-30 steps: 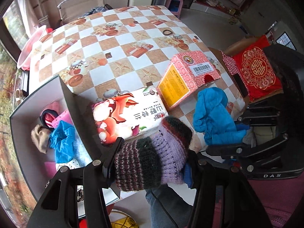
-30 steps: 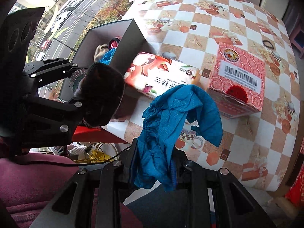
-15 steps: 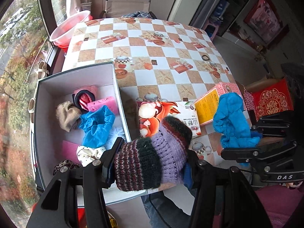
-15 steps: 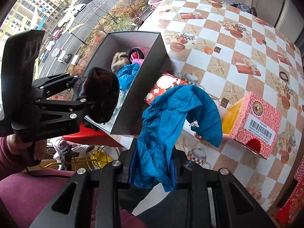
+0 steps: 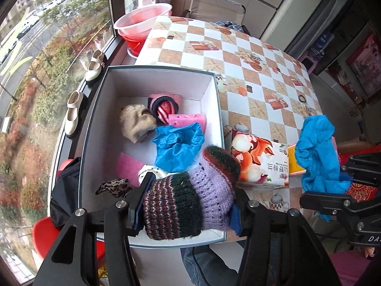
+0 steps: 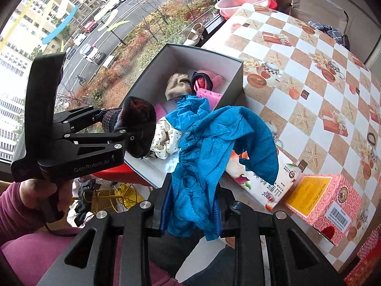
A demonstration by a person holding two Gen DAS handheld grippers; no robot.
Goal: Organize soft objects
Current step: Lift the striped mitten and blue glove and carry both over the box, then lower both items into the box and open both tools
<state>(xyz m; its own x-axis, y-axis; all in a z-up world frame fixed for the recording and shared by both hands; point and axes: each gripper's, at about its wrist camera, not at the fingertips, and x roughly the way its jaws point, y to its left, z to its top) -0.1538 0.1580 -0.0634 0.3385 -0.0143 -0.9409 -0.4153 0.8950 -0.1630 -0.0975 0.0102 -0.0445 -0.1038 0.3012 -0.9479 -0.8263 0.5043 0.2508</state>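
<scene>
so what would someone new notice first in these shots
Probably the striped knit hat clamped in the left tongs over the near end of the open box. Next, the bright blue cloth hanging from the right tongs above the checkered table, beside that box of soft things.

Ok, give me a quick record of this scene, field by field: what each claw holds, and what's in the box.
left claw: shut on striped knit hat
right claw: shut on blue cloth
box: open, on the checkered table
box contents: beige knit piece, pink items, another blue piece
beside box: printed pack, pink carton
</scene>
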